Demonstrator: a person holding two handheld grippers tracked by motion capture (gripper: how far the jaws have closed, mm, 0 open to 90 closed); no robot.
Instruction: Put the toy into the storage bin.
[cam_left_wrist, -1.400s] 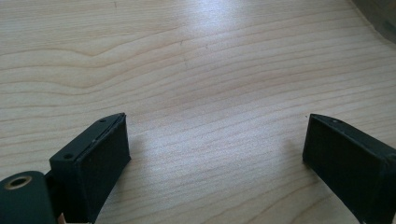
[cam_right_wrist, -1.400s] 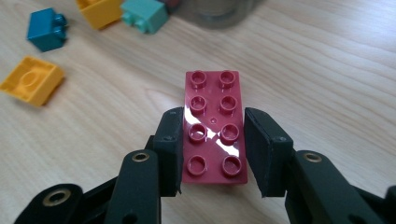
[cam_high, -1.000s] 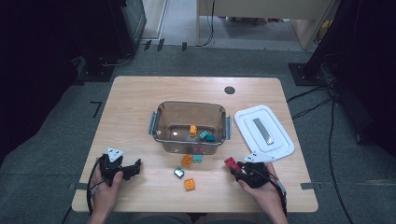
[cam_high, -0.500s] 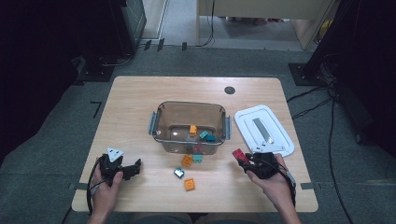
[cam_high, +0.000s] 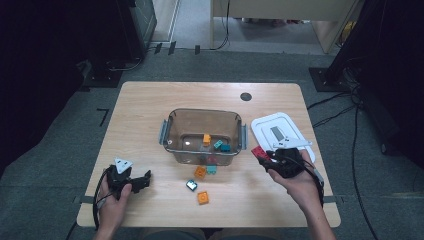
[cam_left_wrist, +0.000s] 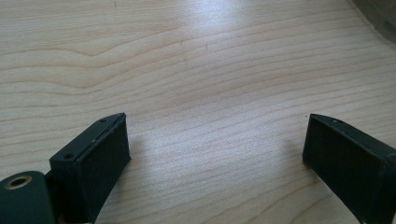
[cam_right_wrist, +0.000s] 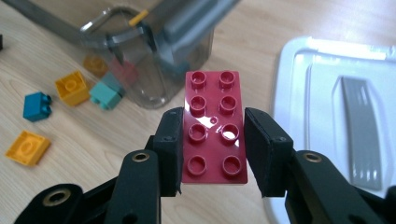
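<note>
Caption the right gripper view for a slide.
Right gripper clamps a red eight-stud brick near the clear bin and white lid.

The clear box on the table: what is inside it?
Inside the clear box lie an orange brick and two teal bricks. Its front wall blurs the floor nearest the person, so more may lie there.

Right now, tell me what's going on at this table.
A person is tidying toy bricks into a clear bin. The right gripper is clamped on a red brick, held beside the bin's right end, next to the white lid lying on the table. The left gripper rests open over bare wood, holding nothing. A few bricks are already in the bin; two orange bricks and two teal ones lie loose in front of it.
</note>
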